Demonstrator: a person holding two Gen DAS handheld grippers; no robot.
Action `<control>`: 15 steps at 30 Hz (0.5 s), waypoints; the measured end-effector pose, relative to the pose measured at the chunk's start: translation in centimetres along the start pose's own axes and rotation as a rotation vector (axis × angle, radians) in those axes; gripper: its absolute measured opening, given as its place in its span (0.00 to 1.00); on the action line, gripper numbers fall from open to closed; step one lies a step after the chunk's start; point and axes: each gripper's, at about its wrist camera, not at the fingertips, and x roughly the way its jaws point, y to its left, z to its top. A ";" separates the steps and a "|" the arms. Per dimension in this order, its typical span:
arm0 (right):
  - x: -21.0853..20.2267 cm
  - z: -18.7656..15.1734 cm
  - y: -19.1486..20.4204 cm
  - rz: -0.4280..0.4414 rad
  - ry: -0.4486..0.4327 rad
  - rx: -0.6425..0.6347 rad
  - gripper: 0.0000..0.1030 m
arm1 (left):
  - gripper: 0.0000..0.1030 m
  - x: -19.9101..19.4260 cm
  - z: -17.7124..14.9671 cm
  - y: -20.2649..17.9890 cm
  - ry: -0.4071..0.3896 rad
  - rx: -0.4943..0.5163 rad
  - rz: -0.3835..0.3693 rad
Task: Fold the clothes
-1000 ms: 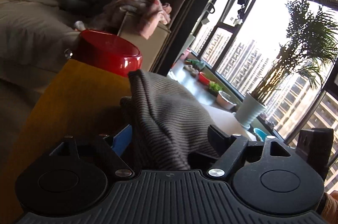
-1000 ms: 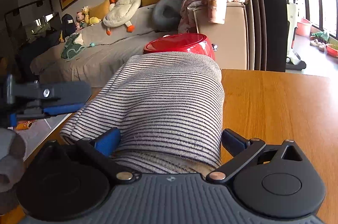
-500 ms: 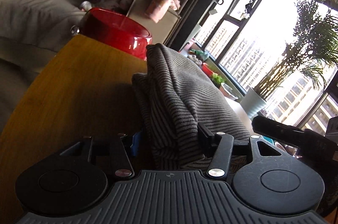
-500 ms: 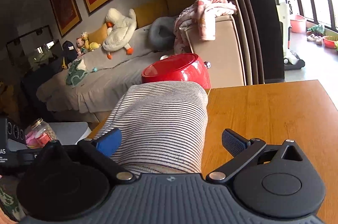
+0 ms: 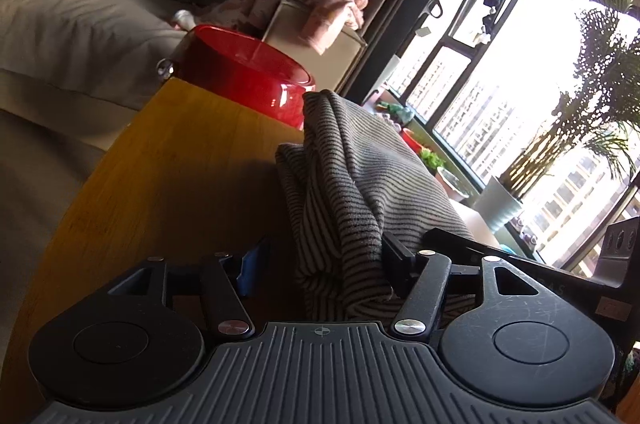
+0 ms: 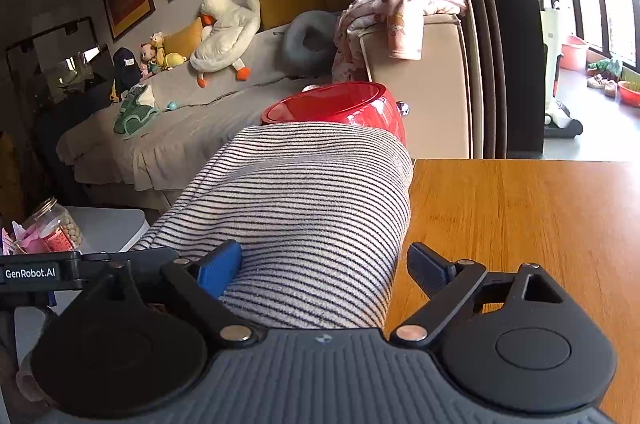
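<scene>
A grey-and-black striped garment (image 6: 304, 220) lies folded into a thick roll on the wooden table (image 6: 520, 224), along its left edge. In the left wrist view the garment (image 5: 352, 192) bunches up between my fingers. My left gripper (image 5: 320, 264) has its jaws apart, with the cloth between them and against the right finger. My right gripper (image 6: 324, 268) is open, its fingers straddling the near end of the roll without pinching it. The left gripper's body (image 6: 36, 272) shows at the left of the right wrist view.
A red glossy pot (image 6: 340, 108) stands at the table's far edge, just behind the garment; it also shows in the left wrist view (image 5: 248, 76). Beyond are a sofa (image 6: 200, 120) with plush toys, and a beige box (image 6: 420, 84) draped with pink clothes. A jar (image 6: 52, 228) stands at left.
The right gripper has backed a little along the roll and stays open. The left gripper has shifted round the cloth's side, and its jaws have opened wider.
</scene>
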 end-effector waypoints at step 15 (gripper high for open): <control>-1.1 -1.9 0.7 0.057 0.089 0.012 0.79 | 0.66 0.0 0.1 0.2 -0.018 -0.006 0.011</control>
